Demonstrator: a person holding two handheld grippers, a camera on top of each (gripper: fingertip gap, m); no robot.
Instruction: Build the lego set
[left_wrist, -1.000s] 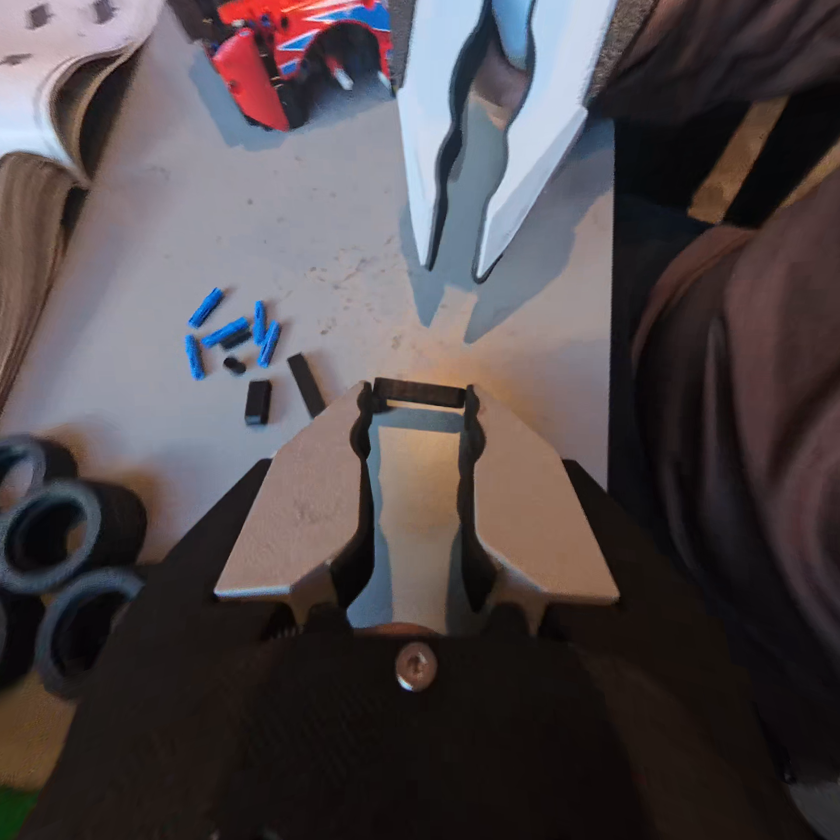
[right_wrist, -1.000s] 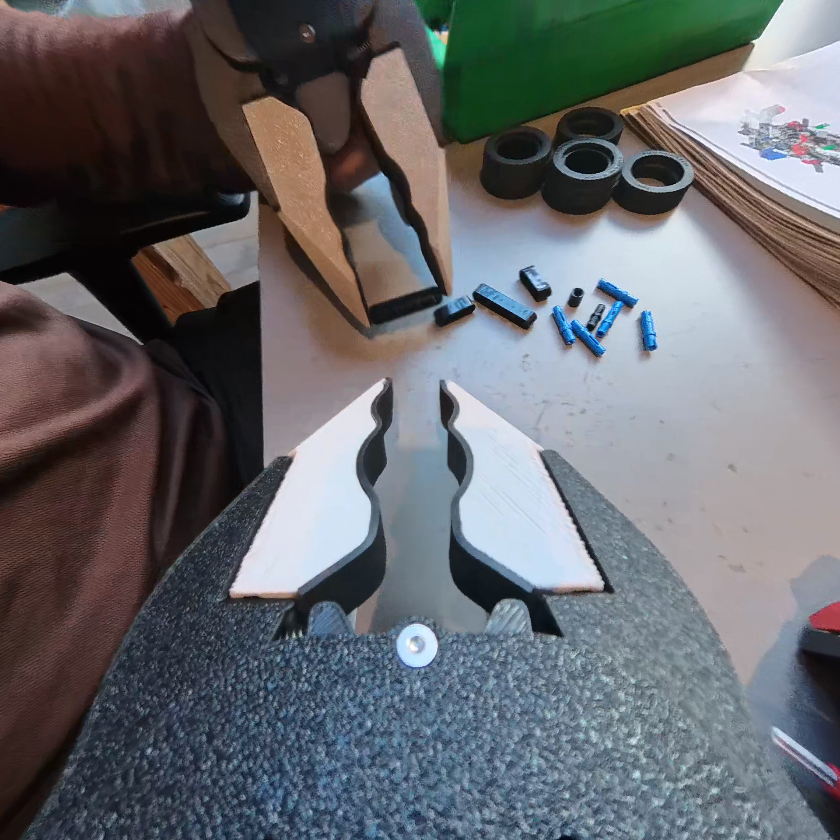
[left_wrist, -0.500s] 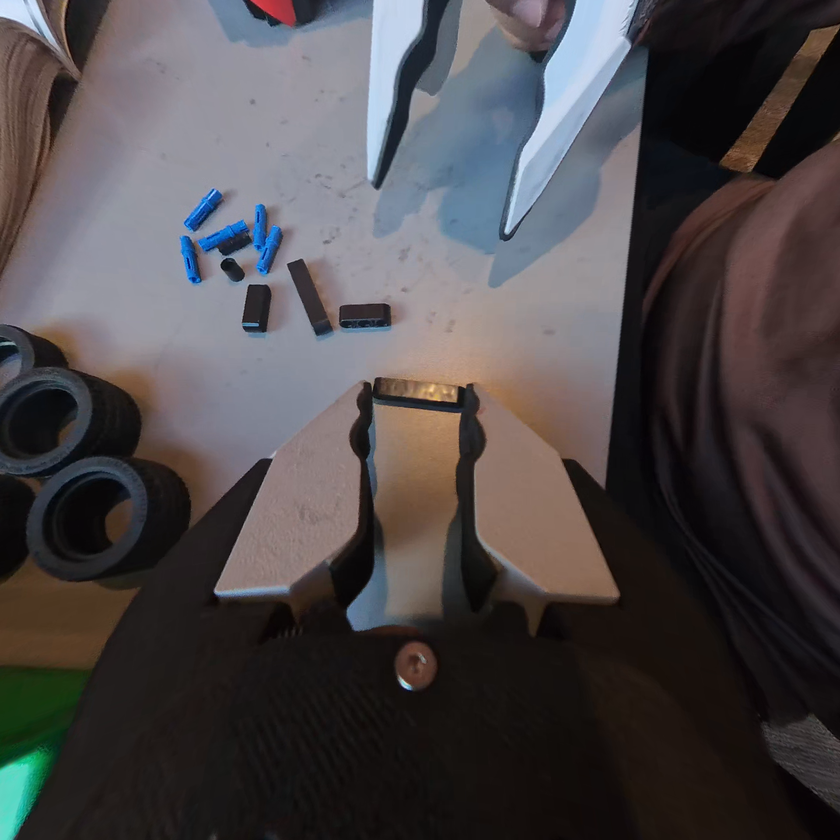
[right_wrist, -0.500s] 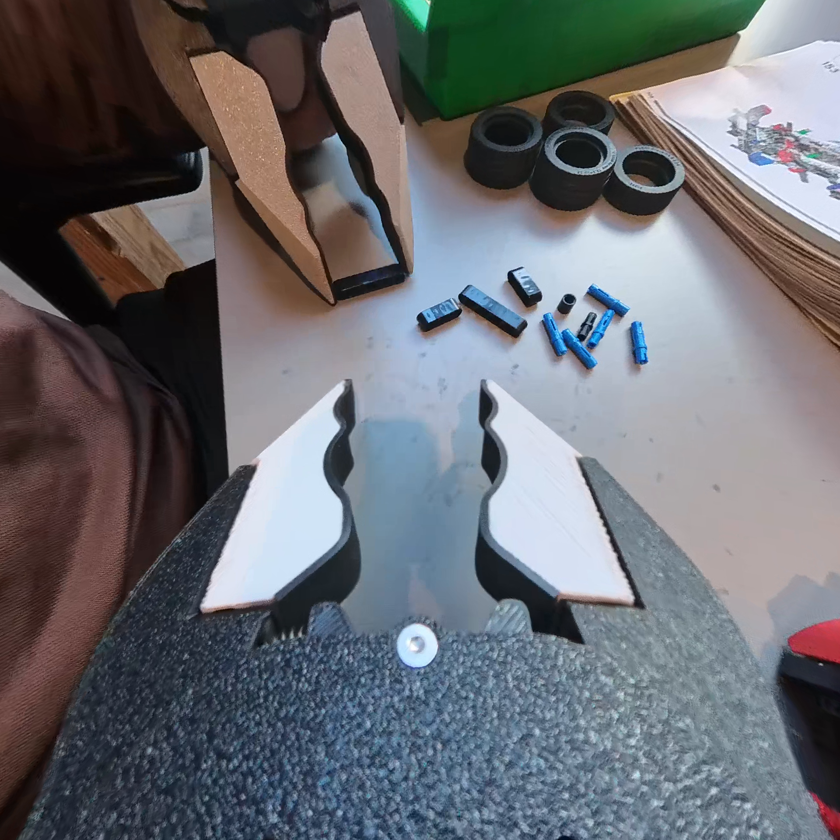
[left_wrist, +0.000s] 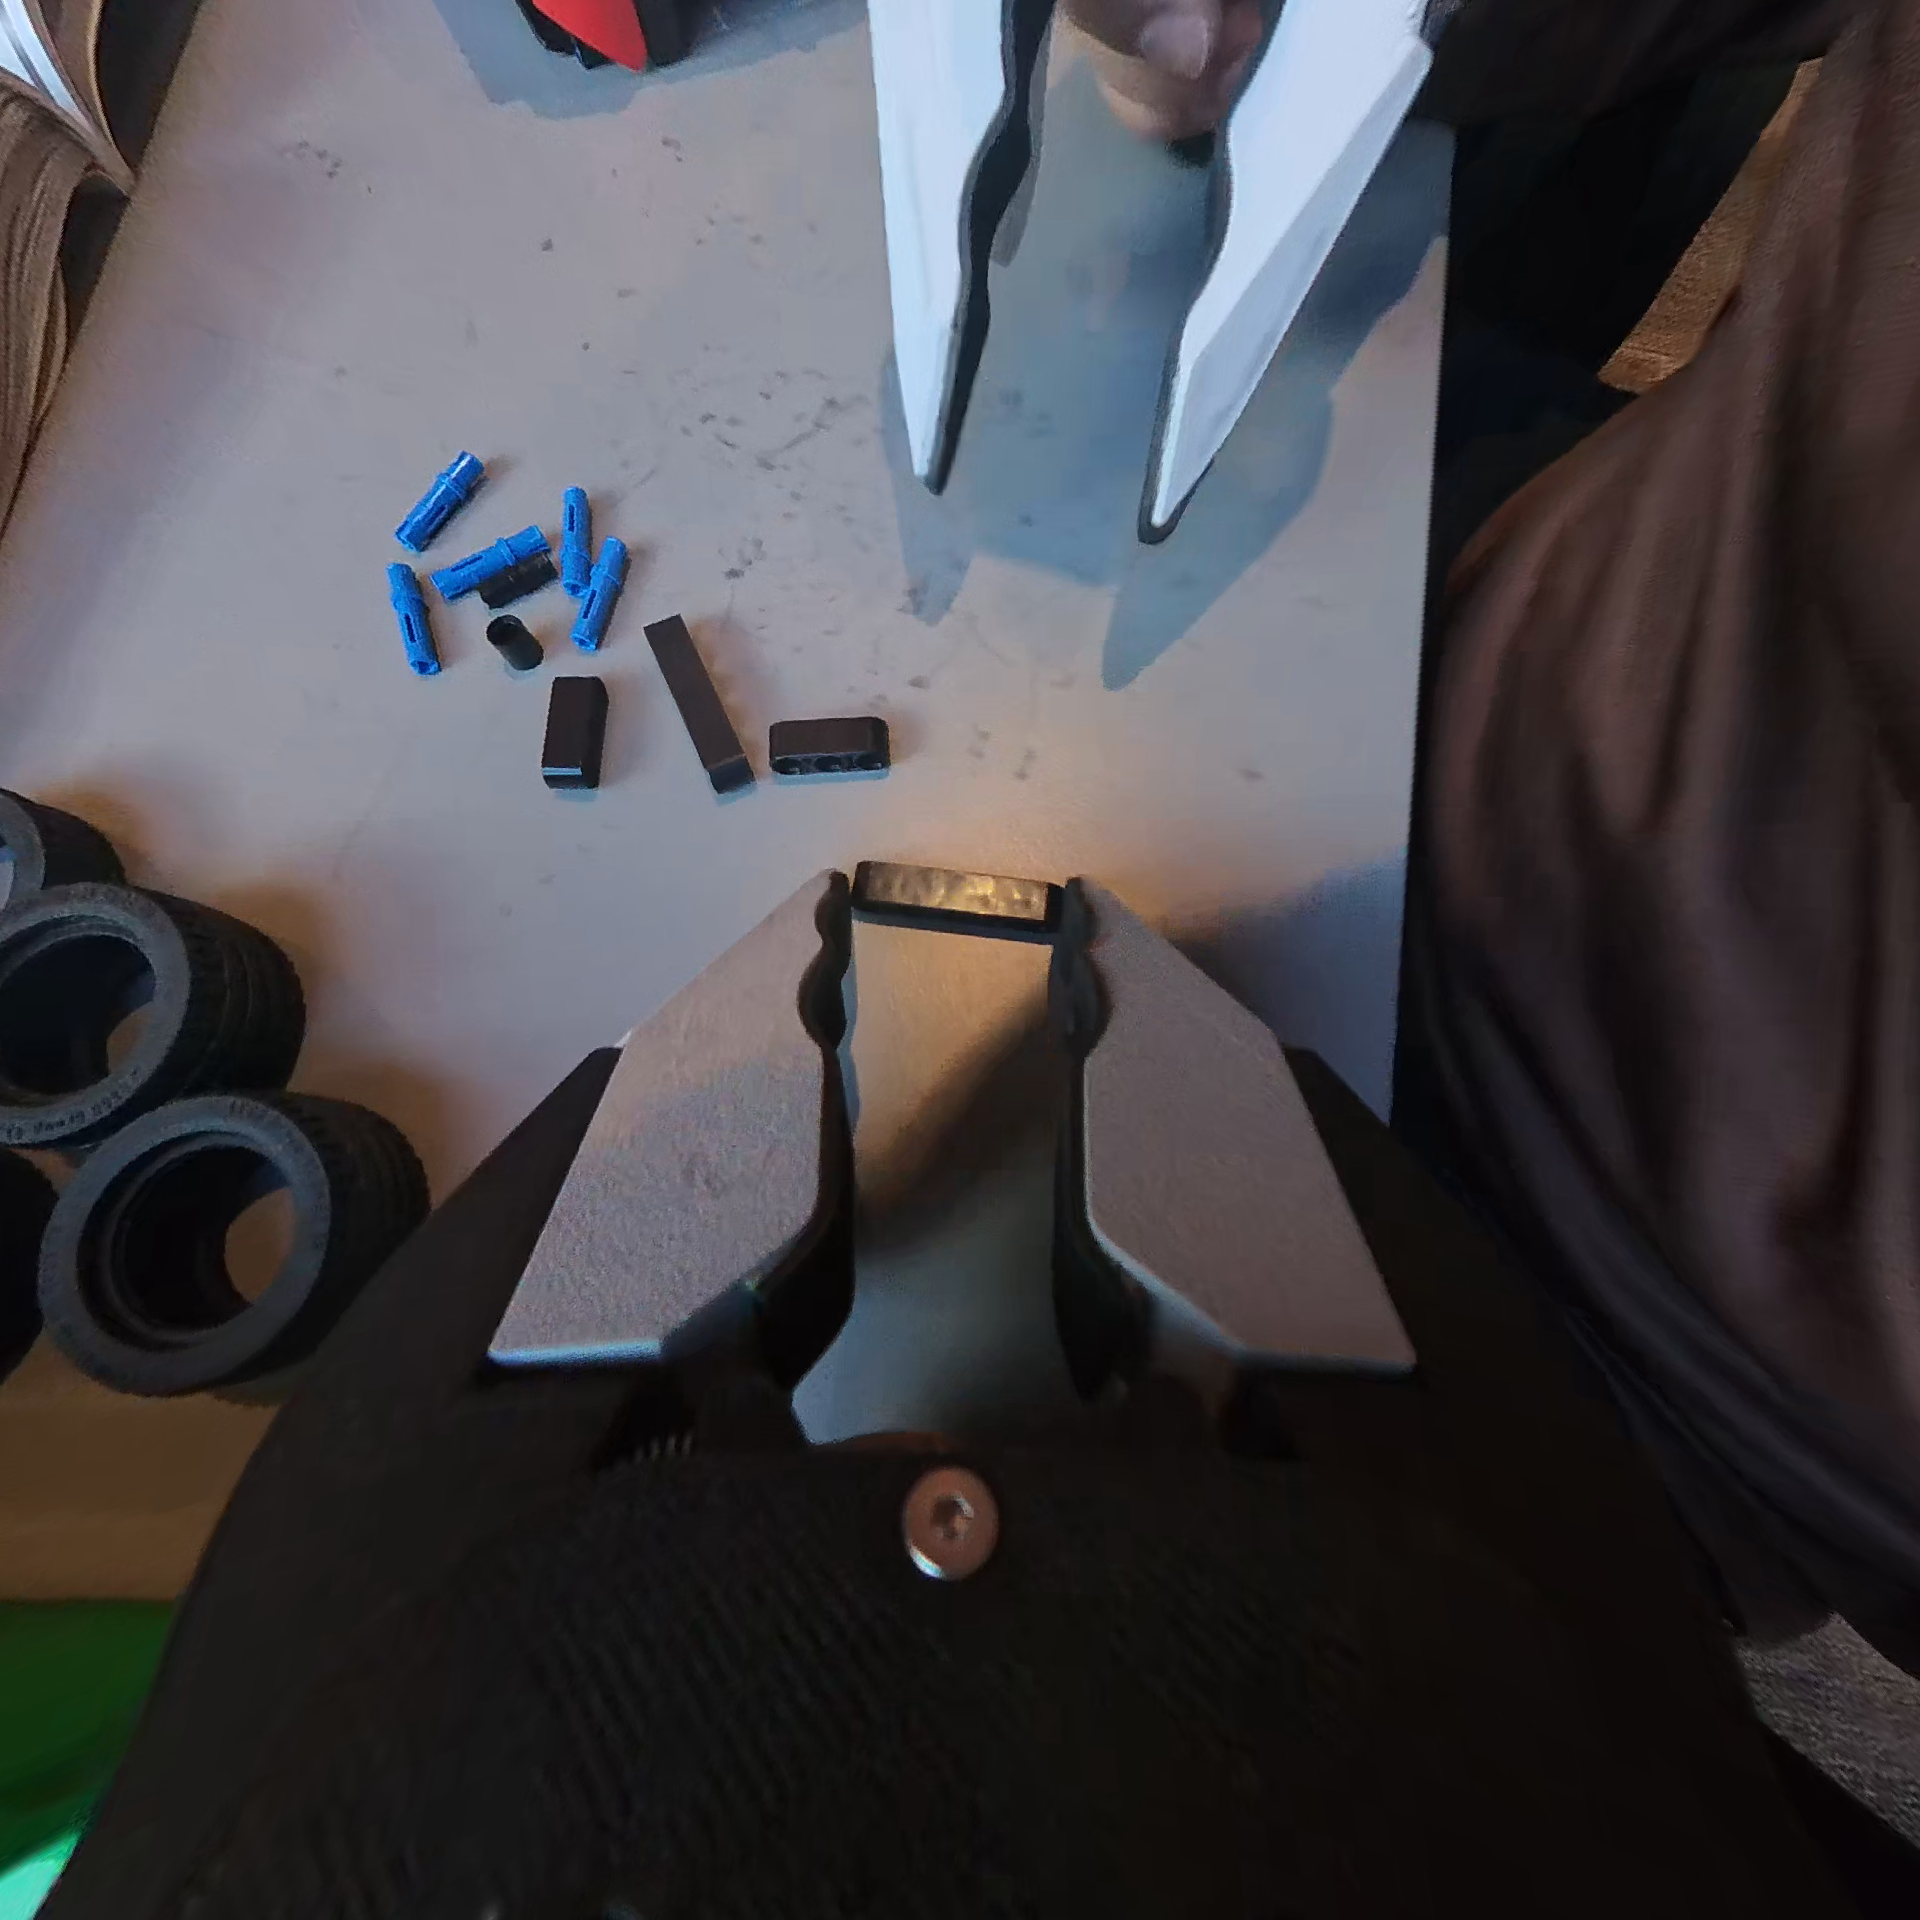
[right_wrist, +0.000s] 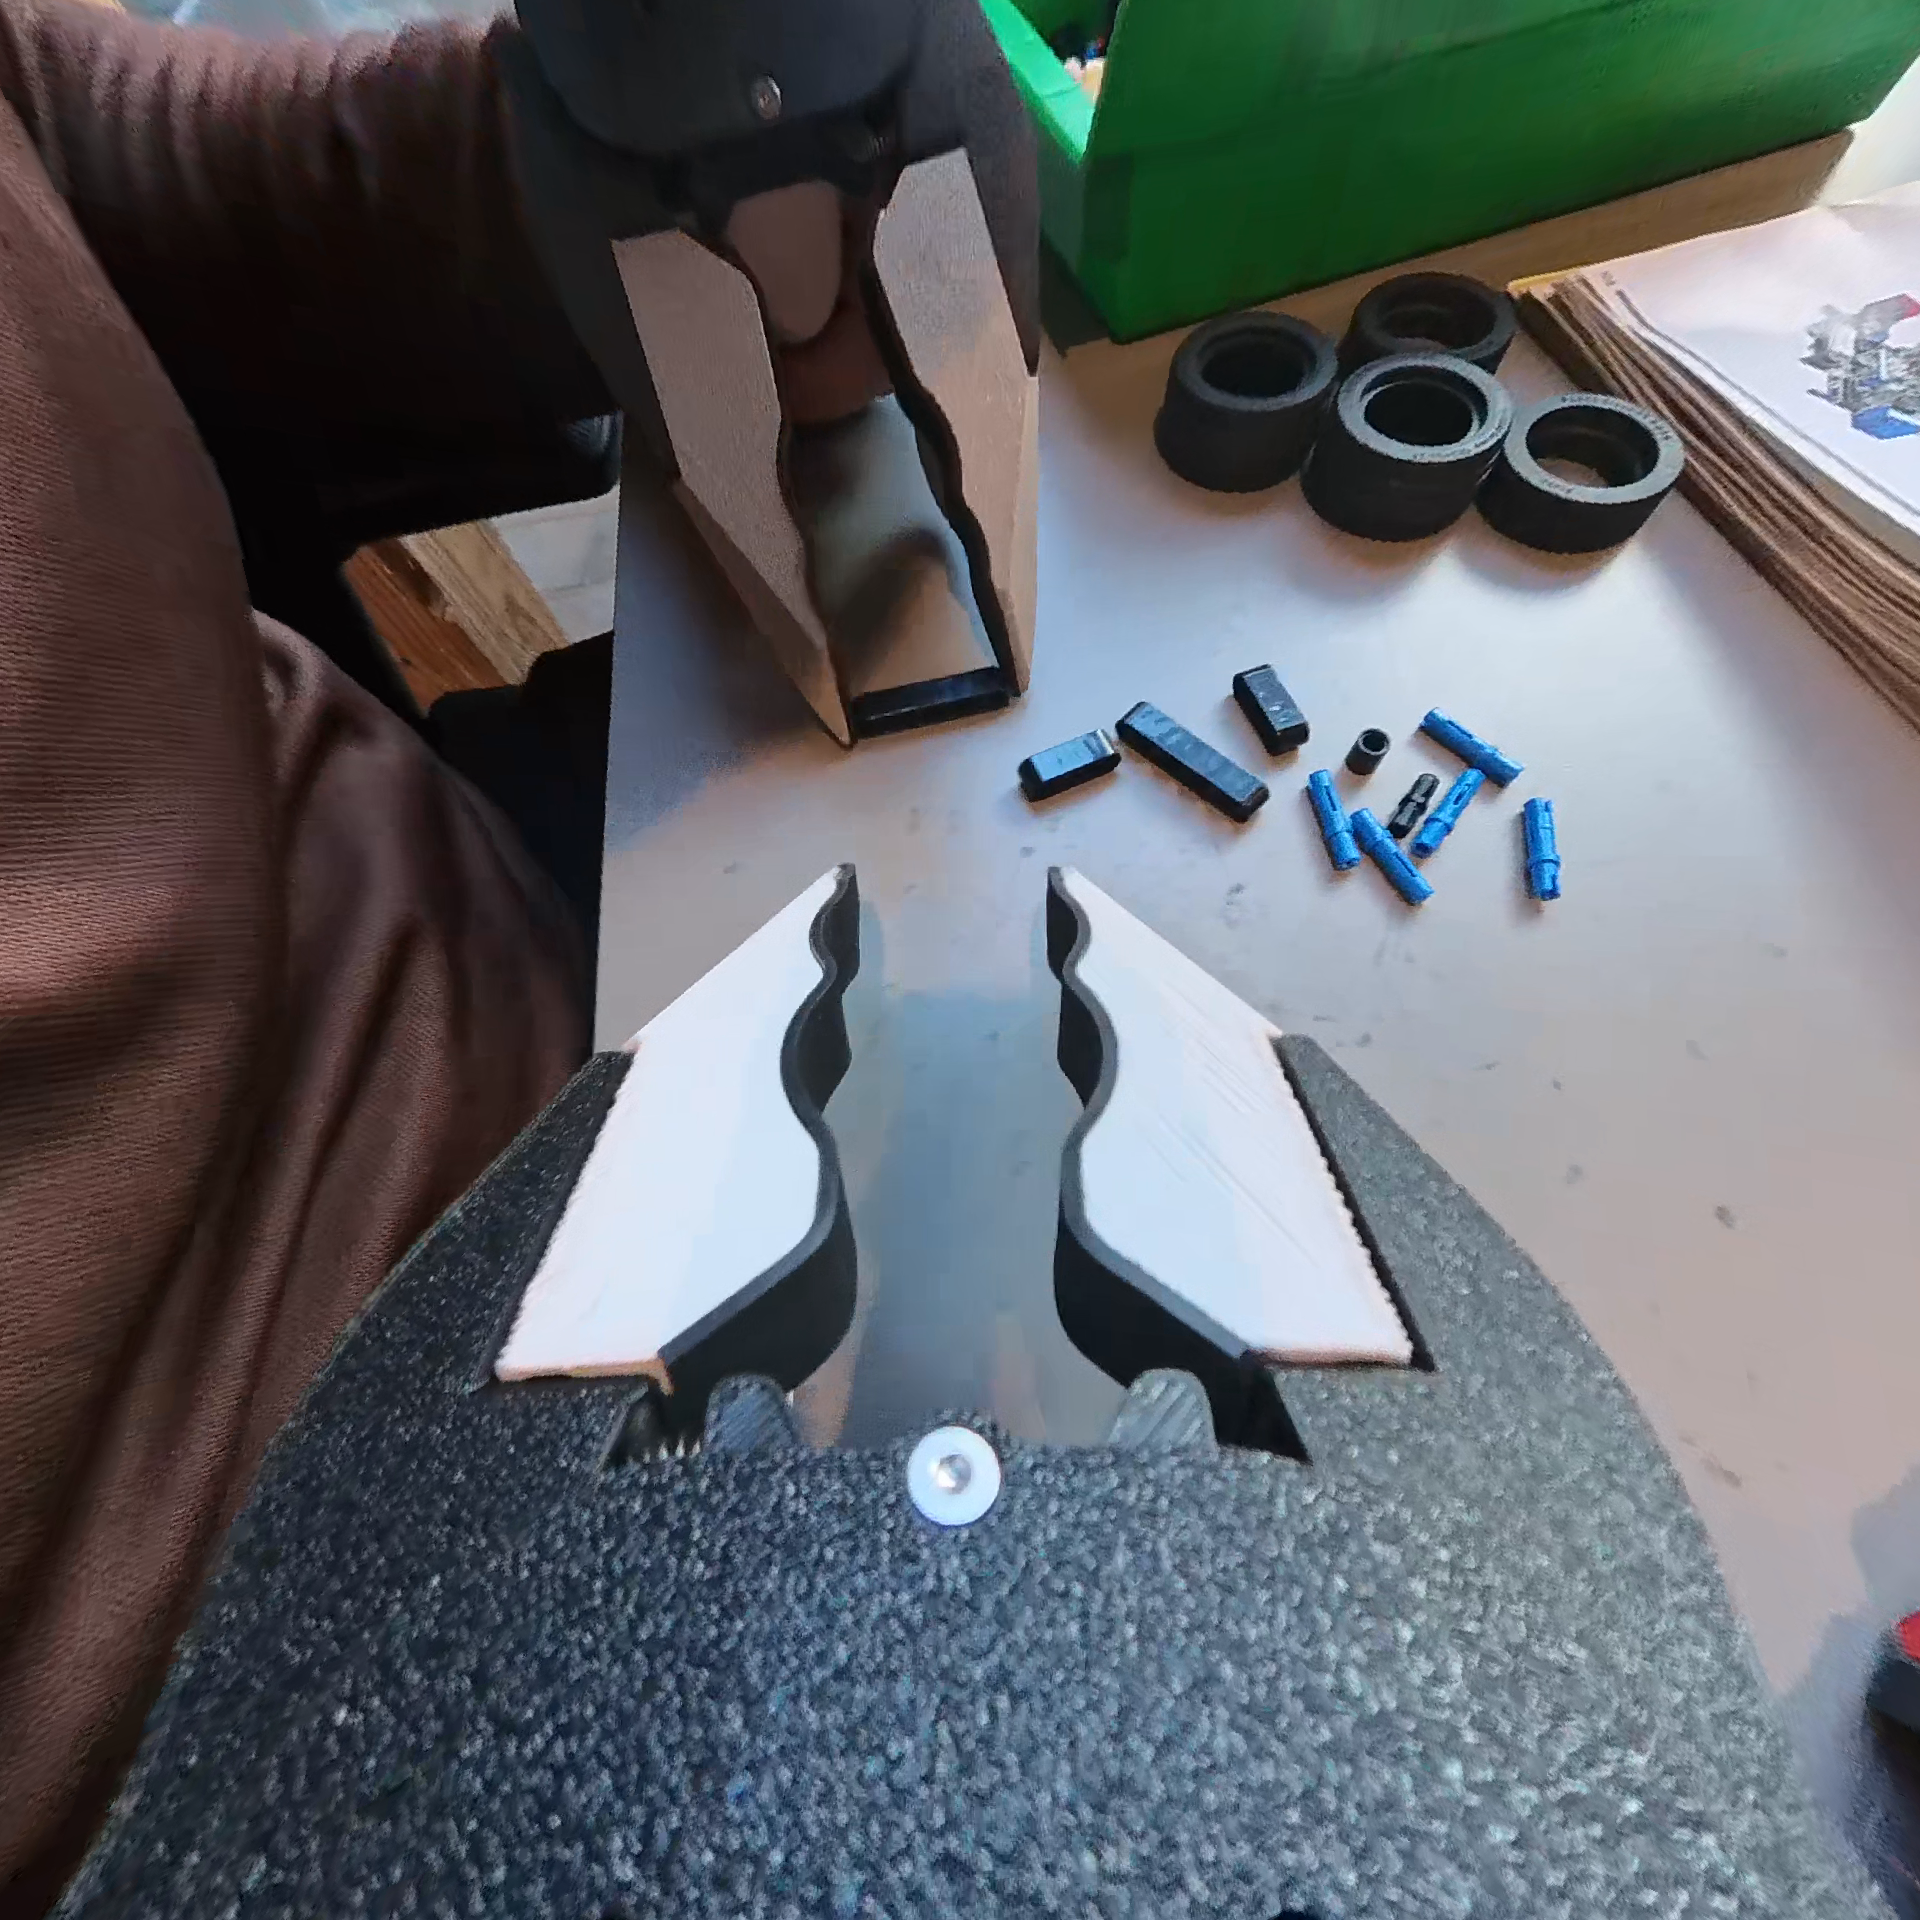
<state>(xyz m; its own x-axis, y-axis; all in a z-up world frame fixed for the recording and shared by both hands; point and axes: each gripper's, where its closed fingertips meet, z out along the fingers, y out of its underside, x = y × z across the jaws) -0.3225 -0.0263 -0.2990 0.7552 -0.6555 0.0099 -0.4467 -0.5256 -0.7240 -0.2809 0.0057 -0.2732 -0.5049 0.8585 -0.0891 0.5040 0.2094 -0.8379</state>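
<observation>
Bare table (right_wrist: 1351, 1091) beside blue pins (right_wrist: 1392, 842)

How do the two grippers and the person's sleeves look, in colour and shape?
The left gripper has a black ribbed body, a silver screw and tan-grey tapered fingers with wavy black inner edges. The right gripper has a black speckled, grainy body, a pale screw and whitish pointed fingers with the same wavy black edges. The sleeves are dark brown cloth.

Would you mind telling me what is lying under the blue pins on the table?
One blue pin lies across a small black pin, which pokes out beside it; a separate black bushing sits nearby. Otherwise only bare table shows. The black pin's covered part is hidden.
</observation>
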